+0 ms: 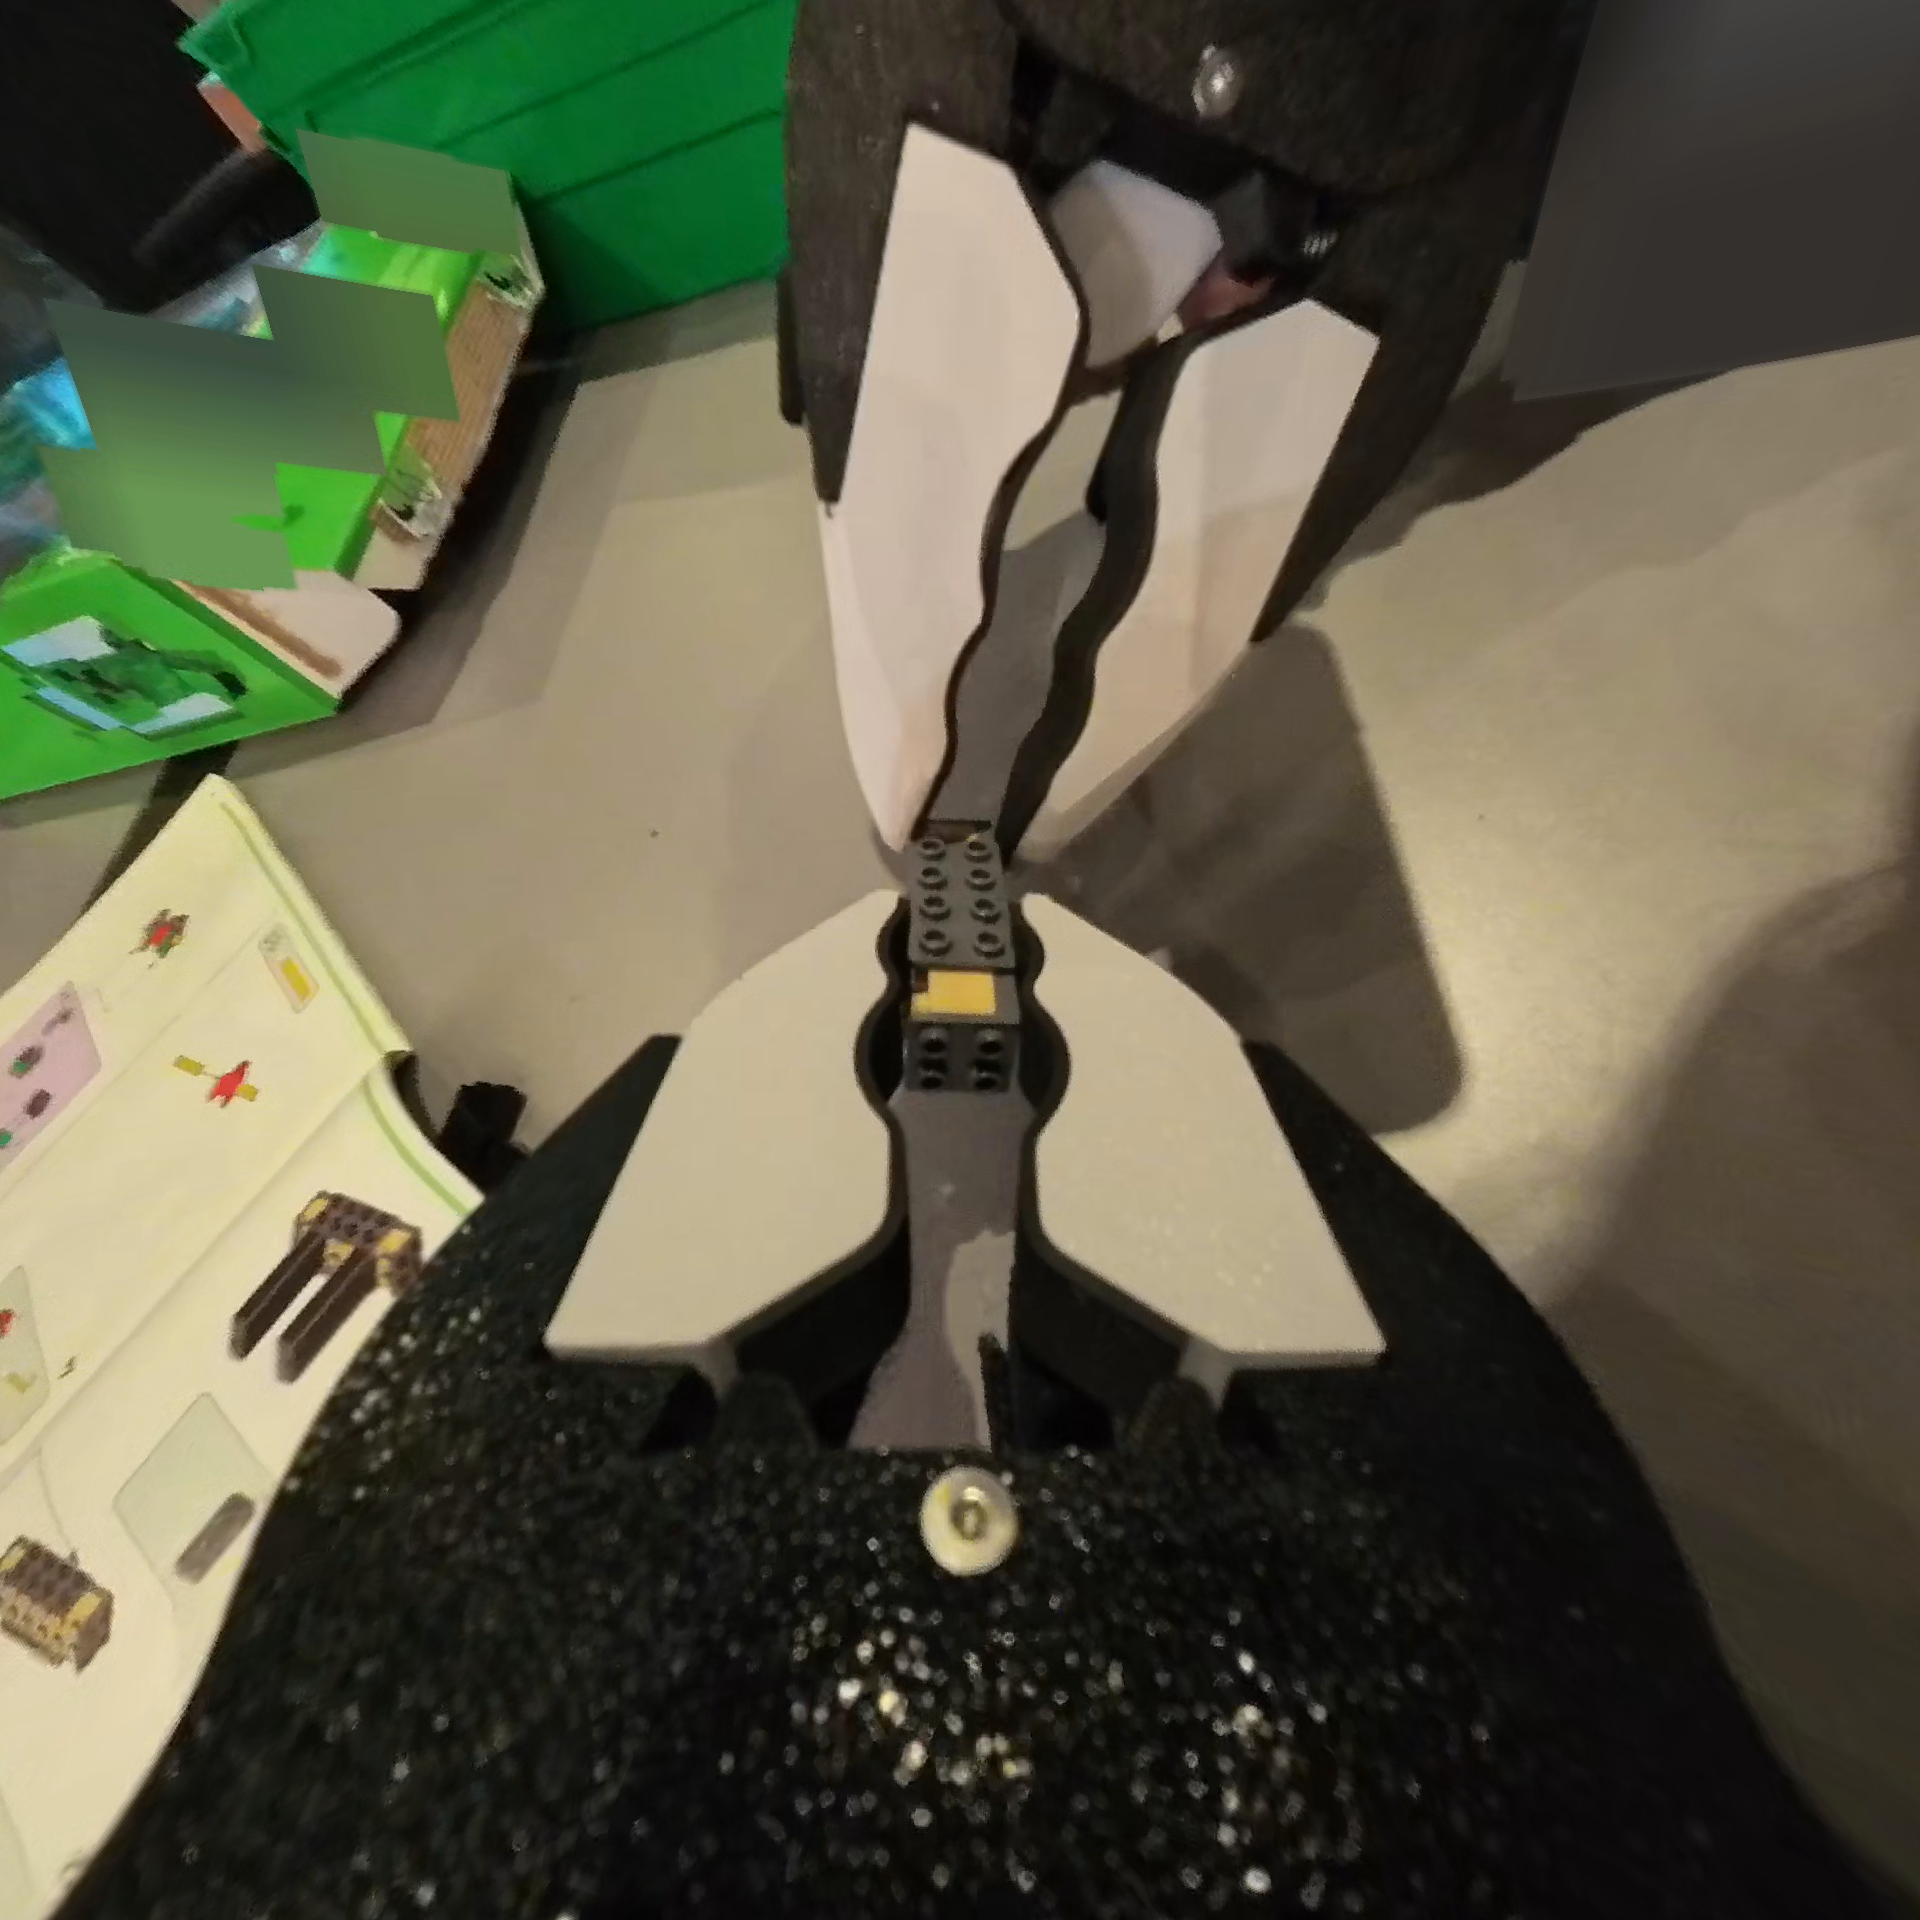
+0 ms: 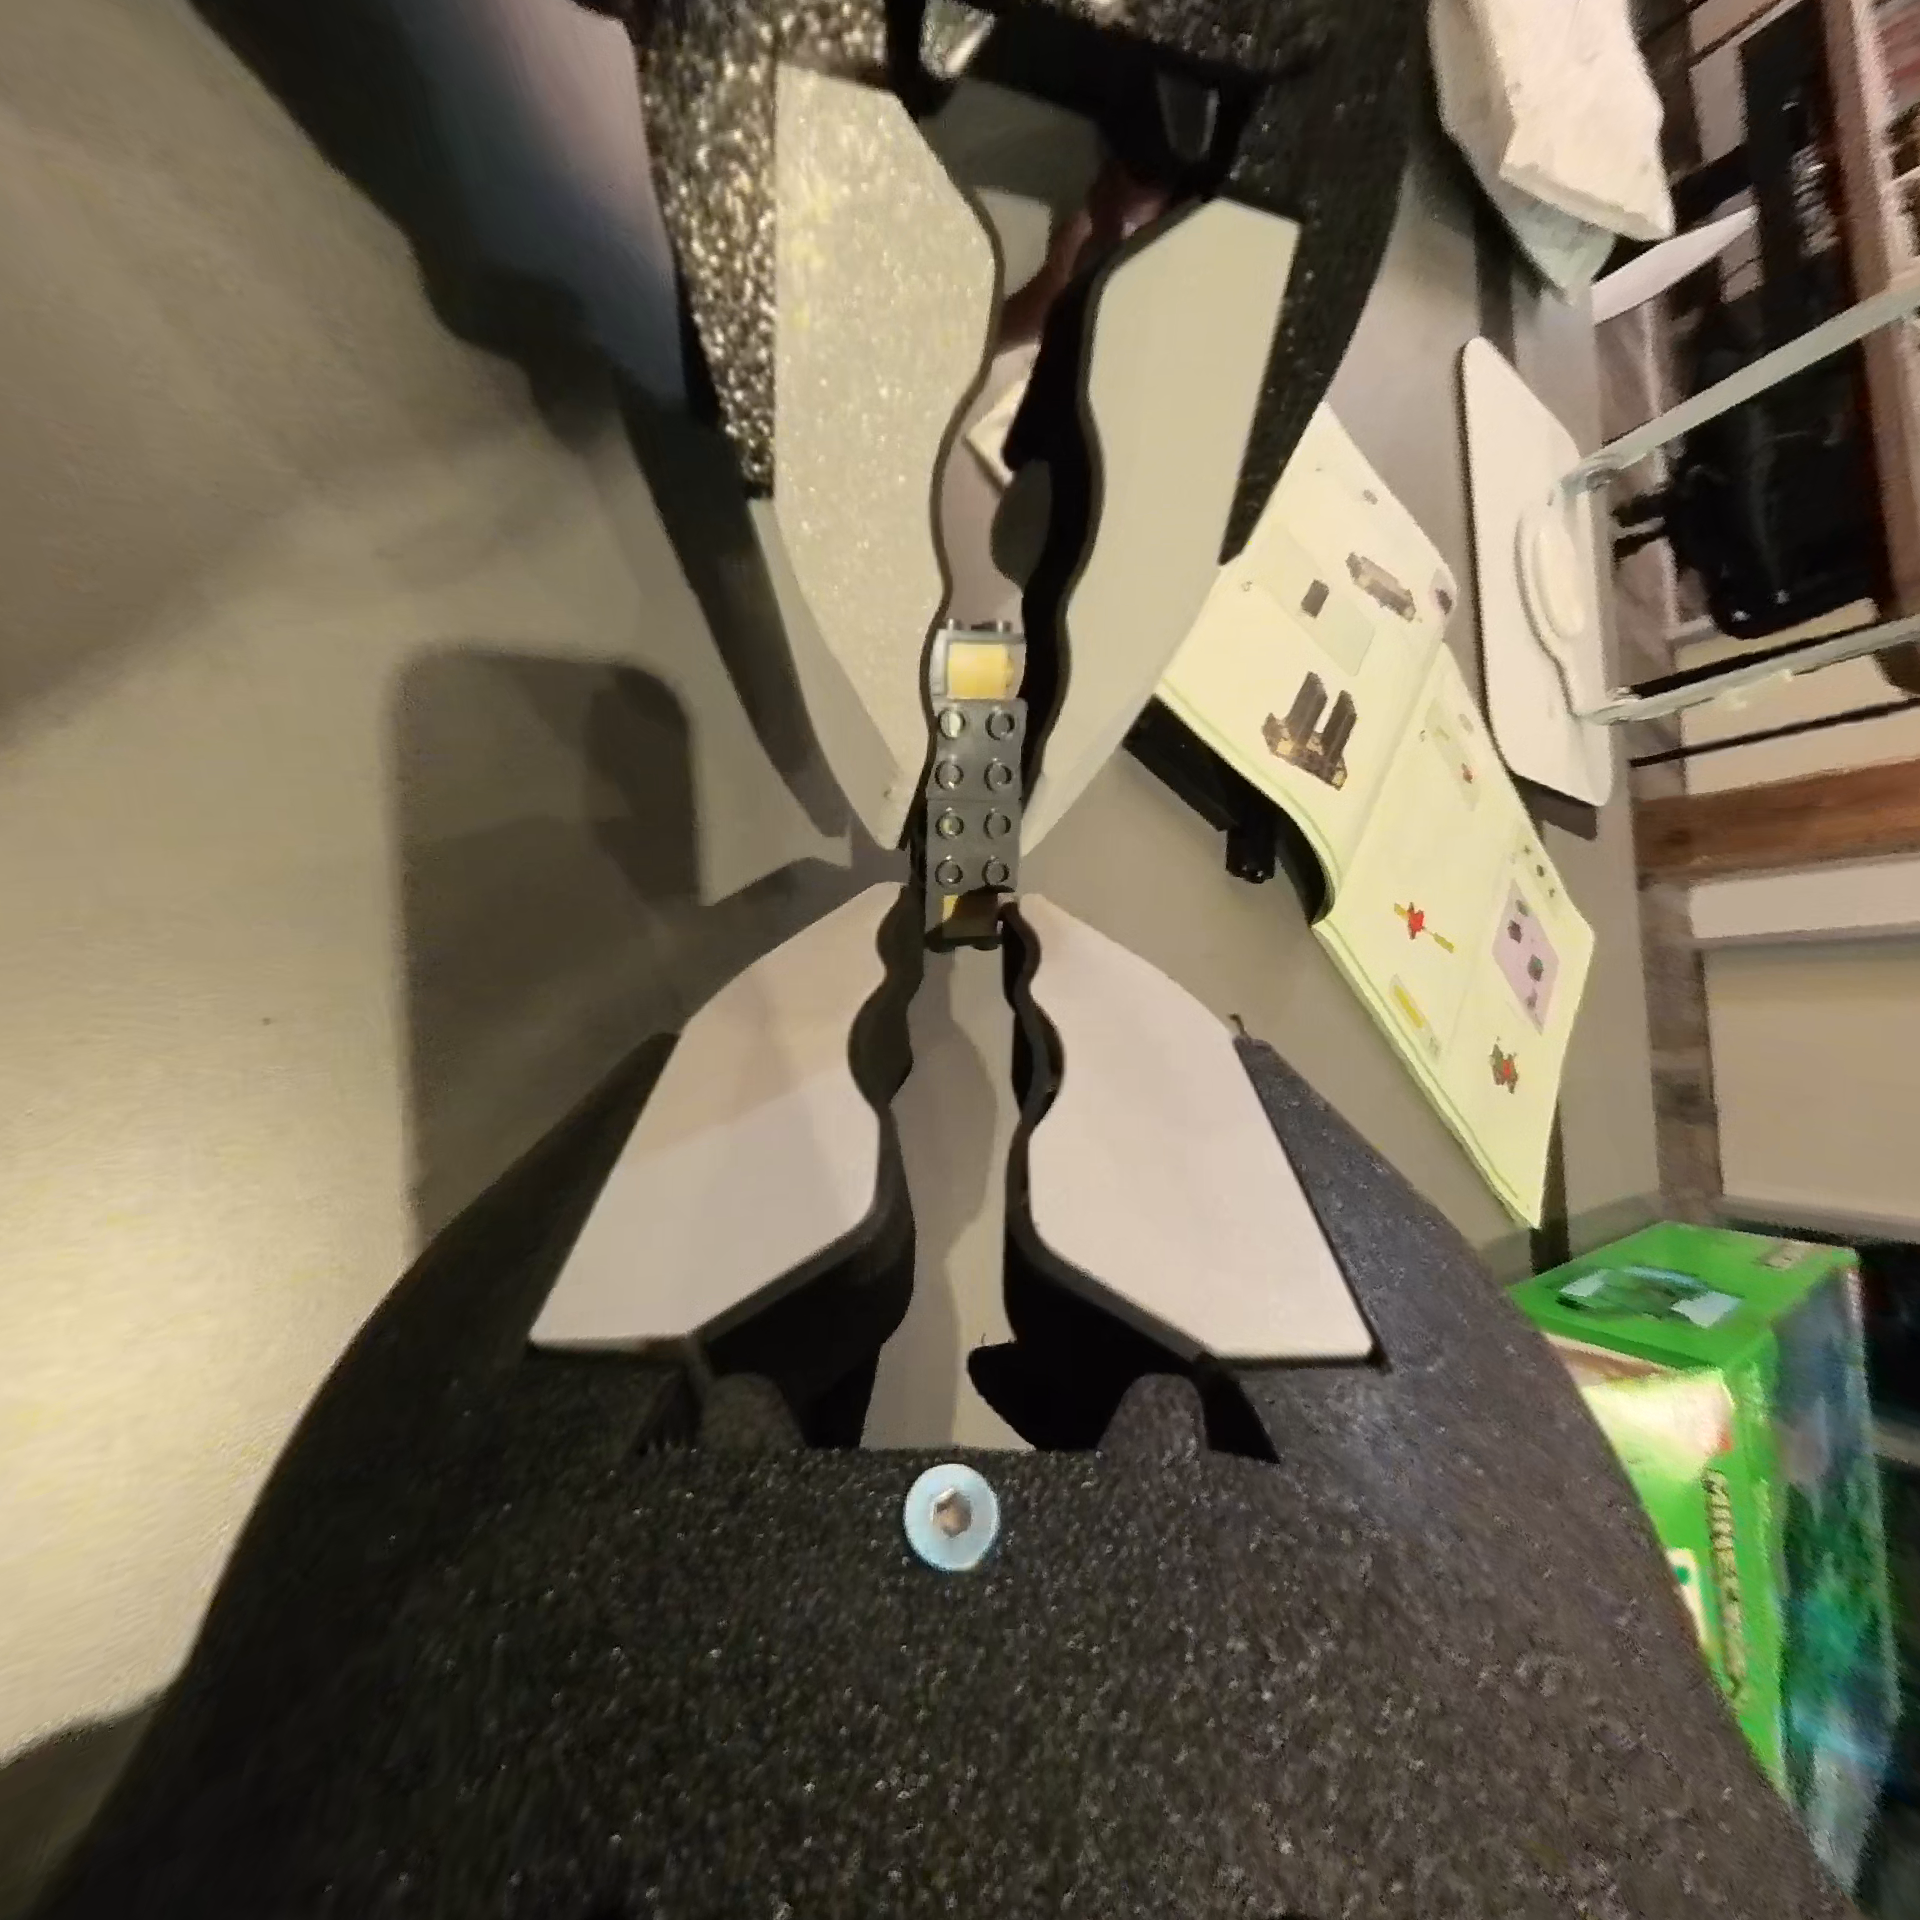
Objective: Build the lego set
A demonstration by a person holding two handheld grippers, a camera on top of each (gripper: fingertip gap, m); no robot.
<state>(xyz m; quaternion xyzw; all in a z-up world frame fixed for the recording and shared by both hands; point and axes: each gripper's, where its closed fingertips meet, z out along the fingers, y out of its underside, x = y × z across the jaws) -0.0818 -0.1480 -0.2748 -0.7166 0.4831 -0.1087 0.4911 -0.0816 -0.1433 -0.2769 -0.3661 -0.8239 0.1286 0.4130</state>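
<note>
Both claws meet tip to tip over the grey table, each pinching one end of the same small dark grey lego assembly. Seen from the left wrist view, the left gripper has its pale fingers closed on the near end of the piece, where a yellow tile and a block face with small holes show between the pads. From the far side the right gripper reaches in and clamps the other end, just beyond the studded top plate. From the right wrist view the same arrangement is mirrored: the right gripper nips the near end of the lego assembly, and the left gripper holds the far end by the yellow part. Held between the two tools, the piece hangs above the table rather than resting on it. An open instruction booklet lies on the table to the left in the left wrist view, and a green box stands beyond it with a green bin farther back. In the right wrist view the instruction booklet sits at the right, and the green box at the near right.
</note>
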